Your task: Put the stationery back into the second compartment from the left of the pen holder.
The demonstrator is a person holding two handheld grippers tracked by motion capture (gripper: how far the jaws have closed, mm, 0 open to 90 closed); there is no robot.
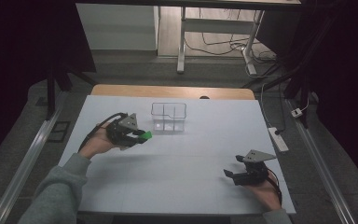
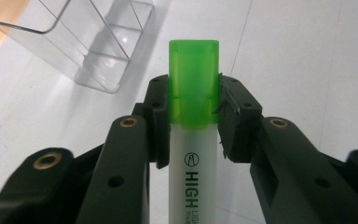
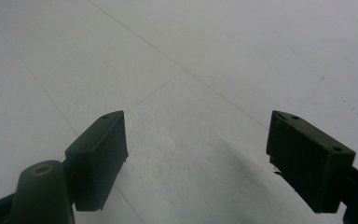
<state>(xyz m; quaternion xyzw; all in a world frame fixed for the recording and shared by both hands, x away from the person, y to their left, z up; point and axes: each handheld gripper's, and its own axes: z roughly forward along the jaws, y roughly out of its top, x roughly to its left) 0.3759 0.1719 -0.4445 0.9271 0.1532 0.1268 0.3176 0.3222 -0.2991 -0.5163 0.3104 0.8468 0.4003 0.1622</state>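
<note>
Left claw (image 1: pixel 140 136) is clamped on a green highlighter (image 2: pixel 193 93), carrying it above the surface just beside the clear organizer (image 1: pixel 168 116). Right claw (image 3: pixel 196 158) sits released. Next, I'd guess: tip it upright over a compartment.

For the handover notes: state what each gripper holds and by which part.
The left gripper clamps a highlighter where its green cap meets the white body. The right gripper holds nothing.

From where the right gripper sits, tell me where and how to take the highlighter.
Take the highlighter on its white barrel behind the green cap, across its flat sides, probably from its free rear end: the left gripper already clamps the cap end. The right gripper is open.
</note>
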